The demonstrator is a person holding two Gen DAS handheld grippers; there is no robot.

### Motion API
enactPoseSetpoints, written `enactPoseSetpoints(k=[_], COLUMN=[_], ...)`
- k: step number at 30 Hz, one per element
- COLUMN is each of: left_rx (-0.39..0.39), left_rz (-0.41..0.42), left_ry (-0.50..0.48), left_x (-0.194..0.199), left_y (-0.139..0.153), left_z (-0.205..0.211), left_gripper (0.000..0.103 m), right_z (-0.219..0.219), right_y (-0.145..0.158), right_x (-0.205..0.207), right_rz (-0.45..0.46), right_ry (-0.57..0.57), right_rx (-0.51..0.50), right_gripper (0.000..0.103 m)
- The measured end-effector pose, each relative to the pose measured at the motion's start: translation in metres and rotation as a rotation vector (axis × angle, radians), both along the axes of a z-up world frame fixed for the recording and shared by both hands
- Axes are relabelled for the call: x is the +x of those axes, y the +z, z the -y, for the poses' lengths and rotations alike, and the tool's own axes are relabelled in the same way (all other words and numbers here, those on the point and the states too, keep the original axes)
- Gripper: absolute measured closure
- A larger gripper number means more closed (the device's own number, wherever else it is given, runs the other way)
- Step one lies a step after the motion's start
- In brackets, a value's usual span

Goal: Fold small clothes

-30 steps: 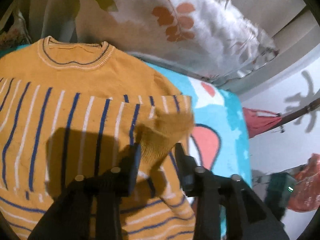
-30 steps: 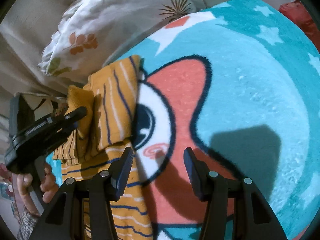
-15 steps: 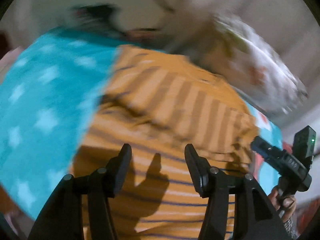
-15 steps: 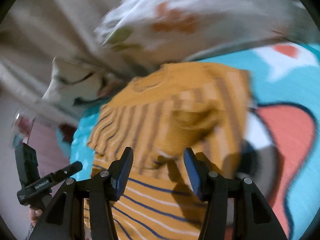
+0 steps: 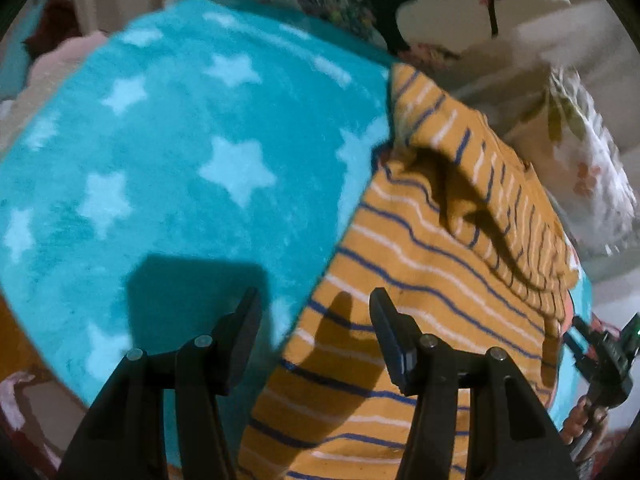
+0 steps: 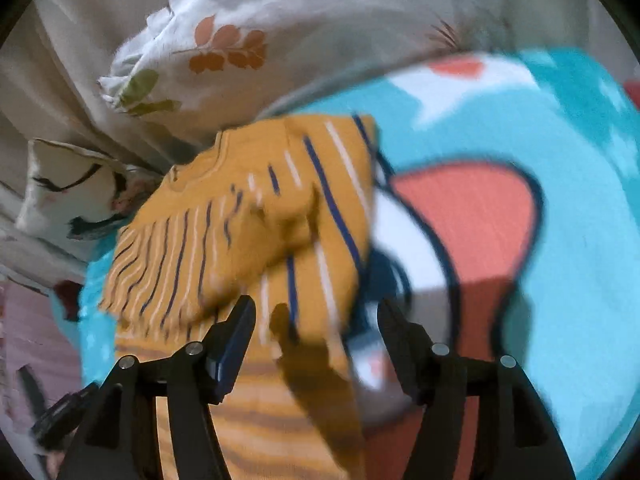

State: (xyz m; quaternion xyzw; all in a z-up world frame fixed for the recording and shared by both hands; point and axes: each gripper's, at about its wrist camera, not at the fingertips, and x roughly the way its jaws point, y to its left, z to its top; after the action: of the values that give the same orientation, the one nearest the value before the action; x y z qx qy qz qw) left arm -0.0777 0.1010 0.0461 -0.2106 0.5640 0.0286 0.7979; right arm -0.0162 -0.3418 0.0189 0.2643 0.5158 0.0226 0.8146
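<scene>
A small mustard-yellow sweater (image 5: 440,264) with blue and white stripes lies on a teal star blanket (image 5: 180,152), both sleeves folded in across its chest. My left gripper (image 5: 314,338) is open and empty, low over the sweater's left edge near the hem. My right gripper (image 6: 314,346) is open and empty over the sweater's (image 6: 248,216) right side near the hem; that view is blurred. The right gripper also shows at the far right of the left wrist view (image 5: 600,354).
Floral pillows (image 6: 280,28) and a cream sheet lie beyond the sweater's collar. The blanket has a white and coral cartoon pattern (image 6: 472,208) to the sweater's right. A pink cloth (image 5: 60,56) lies past the blanket's far left edge.
My left gripper has let go of the right sleeve cuff, opened, and swung to the sweater's left hem side. My right gripper has moved left over the sweater's lower right side.
</scene>
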Motion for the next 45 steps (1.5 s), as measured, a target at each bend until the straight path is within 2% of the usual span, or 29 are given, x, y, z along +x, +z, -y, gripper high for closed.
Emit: enactPoseSetpoints(k=[3, 4, 5, 7, 9, 12, 13, 20, 26, 30, 34, 35, 36, 37, 38, 39, 41, 45], left_rx=[-0.093, -0.091, -0.114, -0.218, -0.284, -0.335, -0.343, -0.412, -0.405, -0.412, -0.385, -0.372, -0.353, -0.323, -0.3, -0.289, -0.283, -0.262], left_rz=[-0.014, 0.014, 0.017, 0.019, 0.012, -0.001, 0.002, -0.006, -0.004, -0.008, -0.003, -0.004, -0.009, -0.019, -0.03, -0.042, -0.052, -0.003], left_ry=[-0.076, -0.106, -0.139, -0.186, -0.215, -0.264, -0.277, -0.285, -0.31, -0.301, -0.301, -0.304, -0.305, -0.306, -0.309, -0.31, -0.296, -0.287], left_x=[0.0, -0.002, -0.003, -0.007, -0.014, -0.031, -0.038, -0.077, -0.105, -0.113, -0.118, -0.119, -0.119, -0.119, -0.117, -0.116, -0.115, -0.115], left_y=[-0.019, -0.017, -0.016, -0.02, -0.023, -0.028, -0.028, -0.03, -0.03, -0.03, -0.029, -0.028, -0.027, -0.027, -0.027, -0.028, -0.027, -0.009], left_z=[-0.001, 0.002, 0.004, 0.005, 0.007, 0.014, 0.016, 0.015, 0.016, 0.017, 0.018, 0.019, 0.019, 0.019, 0.018, 0.016, 0.009, -0.007], left_gripper=[0.049, 0.049, 0.049, 0.049, 0.055, 0.06, 0.06, 0.06, 0.06, 0.06, 0.06, 0.062, 0.07, 0.075, 0.086, 0.091, 0.093, 0.095], right_z=[0.001, 0.0, -0.002, -0.011, -0.023, -0.043, -0.047, -0.072, -0.085, -0.089, -0.095, -0.096, -0.097, -0.099, -0.099, -0.1, -0.101, -0.096], right_y=[-0.016, -0.023, -0.027, -0.029, -0.04, -0.057, -0.057, -0.051, -0.047, -0.045, -0.043, -0.042, -0.041, -0.04, -0.04, -0.04, -0.04, -0.036], right_x=[-0.036, -0.049, -0.06, -0.079, -0.09, -0.106, -0.113, -0.157, -0.182, -0.187, -0.187, -0.189, -0.189, -0.189, -0.189, -0.189, -0.186, -0.188], right_rz=[-0.054, -0.071, -0.062, -0.051, -0.059, -0.049, -0.038, -0.035, -0.041, -0.039, -0.036, -0.035, -0.034, -0.035, -0.039, -0.051, -0.086, -0.105], right_ry=[0.0, -0.004, -0.013, -0.029, -0.021, -0.016, -0.032, -0.025, -0.033, -0.04, -0.062, -0.07, -0.079, -0.087, -0.093, -0.1, -0.112, -0.122], right_rx=[0.092, 0.121, 0.155, 0.235, 0.376, 0.537, 0.549, 0.521, 0.481, 0.454, 0.42, 0.412, 0.4, 0.389, 0.371, 0.343, 0.289, 0.241], right_gripper=[0.035, 0.035, 0.035, 0.035, 0.035, 0.035, 0.035, 0.036, 0.042, 0.042, 0.044, 0.044, 0.045, 0.047, 0.054, 0.068, 0.089, 0.094])
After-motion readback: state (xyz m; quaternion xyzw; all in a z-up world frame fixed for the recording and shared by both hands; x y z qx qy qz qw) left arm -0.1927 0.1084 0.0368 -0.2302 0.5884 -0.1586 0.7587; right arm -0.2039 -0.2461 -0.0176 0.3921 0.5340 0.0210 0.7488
